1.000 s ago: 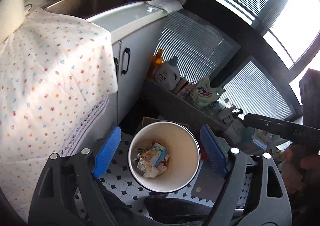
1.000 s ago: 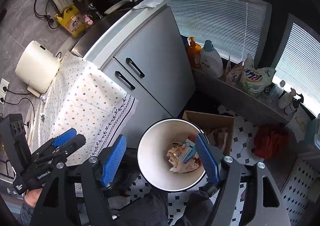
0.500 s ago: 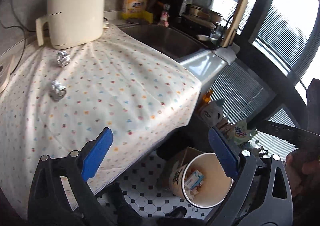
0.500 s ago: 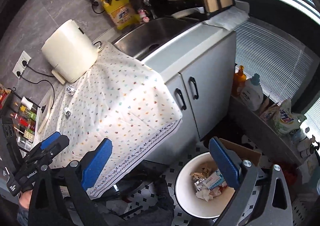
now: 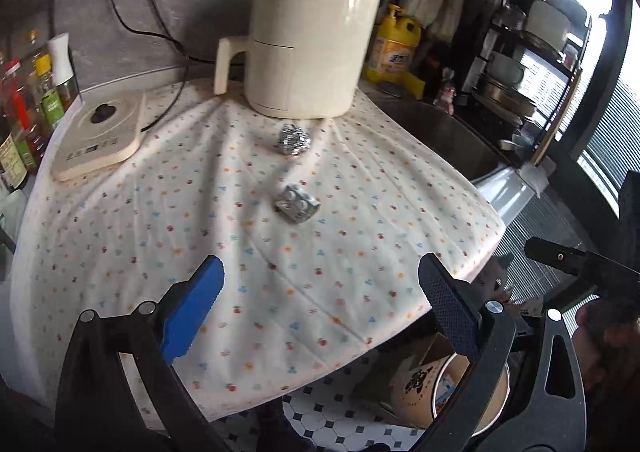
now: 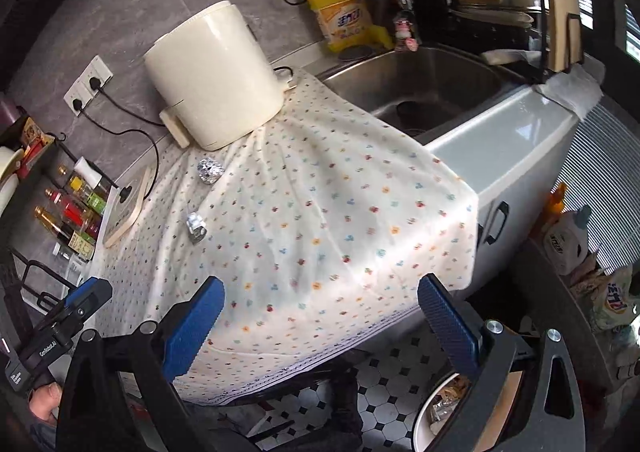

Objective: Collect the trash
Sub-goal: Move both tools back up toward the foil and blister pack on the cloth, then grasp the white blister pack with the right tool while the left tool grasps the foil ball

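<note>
A crumpled foil ball (image 5: 294, 138) and an empty pill blister pack (image 5: 297, 204) lie on the dotted tablecloth (image 5: 160, 236). Both also show in the right wrist view, the foil ball (image 6: 209, 170) and the blister pack (image 6: 196, 226). My left gripper (image 5: 320, 308) is open and empty, held above the cloth's near edge. My right gripper (image 6: 320, 324) is open and empty, over the cloth's front edge. The white trash bin (image 5: 452, 400) with wrappers inside stands on the floor at lower right, and it shows in the right wrist view (image 6: 436, 412).
A cream air fryer (image 5: 308, 47) stands at the back of the cloth. A cream scale-like pad (image 5: 100, 135), bottles (image 5: 24, 107), yellow detergent jug (image 5: 396, 47), sink (image 6: 424, 87), dish rack (image 5: 528, 63) and cardboard box (image 5: 404, 376) surround it. The floor is tiled.
Both grippers rose and swung from over the trash bin up to face the tabletop. The bin has slid to the lower right of both views. Both stay open.
</note>
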{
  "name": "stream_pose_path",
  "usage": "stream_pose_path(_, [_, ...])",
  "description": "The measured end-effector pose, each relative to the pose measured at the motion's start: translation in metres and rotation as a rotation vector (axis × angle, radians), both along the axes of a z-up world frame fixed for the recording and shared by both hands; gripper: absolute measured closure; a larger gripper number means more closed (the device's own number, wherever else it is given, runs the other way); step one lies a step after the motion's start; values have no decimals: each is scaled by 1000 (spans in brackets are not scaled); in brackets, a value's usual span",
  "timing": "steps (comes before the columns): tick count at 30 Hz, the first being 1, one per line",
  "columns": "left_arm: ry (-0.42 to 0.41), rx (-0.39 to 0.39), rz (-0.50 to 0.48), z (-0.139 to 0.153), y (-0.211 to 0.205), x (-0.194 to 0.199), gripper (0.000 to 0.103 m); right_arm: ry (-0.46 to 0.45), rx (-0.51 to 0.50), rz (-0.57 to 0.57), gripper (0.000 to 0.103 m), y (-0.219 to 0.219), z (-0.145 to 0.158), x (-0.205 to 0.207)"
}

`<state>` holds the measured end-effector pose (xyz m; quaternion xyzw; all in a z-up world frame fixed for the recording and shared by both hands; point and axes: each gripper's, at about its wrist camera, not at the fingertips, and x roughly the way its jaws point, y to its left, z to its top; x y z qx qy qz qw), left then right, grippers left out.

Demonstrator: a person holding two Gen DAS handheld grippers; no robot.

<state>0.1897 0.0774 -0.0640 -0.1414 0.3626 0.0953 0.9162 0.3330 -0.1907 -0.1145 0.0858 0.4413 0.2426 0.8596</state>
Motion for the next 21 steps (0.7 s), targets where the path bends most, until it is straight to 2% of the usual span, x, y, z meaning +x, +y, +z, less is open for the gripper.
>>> stream_pose_path(12, [-32, 29, 195, -1, 92, -30, 6, -37, -34, 241, 8, 131, 5, 16])
stream_pose_path(21, [-2, 11, 218, -18, 143, -16, 6, -61, -92, 354, 8, 207, -3, 23])
